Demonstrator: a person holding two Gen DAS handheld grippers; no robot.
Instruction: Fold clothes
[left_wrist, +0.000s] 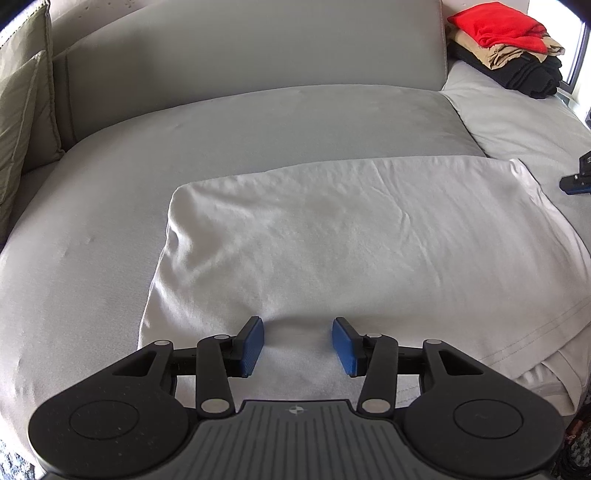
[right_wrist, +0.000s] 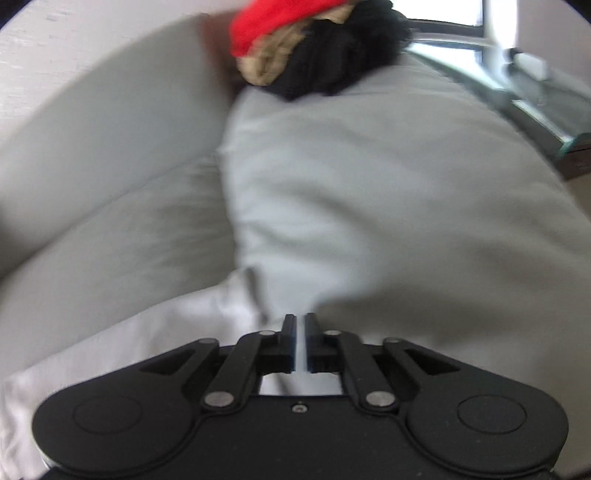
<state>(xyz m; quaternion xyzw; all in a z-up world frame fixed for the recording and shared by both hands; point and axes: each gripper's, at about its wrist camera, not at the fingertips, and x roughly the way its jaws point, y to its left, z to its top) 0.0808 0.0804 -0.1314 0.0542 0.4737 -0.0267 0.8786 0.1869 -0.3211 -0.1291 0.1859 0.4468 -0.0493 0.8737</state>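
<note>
Grey sofa (left_wrist: 258, 122) carried the work; a stack of folded clothes (left_wrist: 506, 44), red on top, sat at its far right end. White T-shirt (left_wrist: 332, 240) lay flat as a folded panel on the seat cushion, its hem hanging at the near right.

Your left gripper (left_wrist: 298, 345) hovered over the near edge, fingers apart. Your right gripper (right_wrist: 300, 341) had fingers nearly together; whether they pinched the shirt's corner, blur hid.

Risks: an uneven lift could skew the fold, and a shallow pinch could slip or grab one layer only.
</note>
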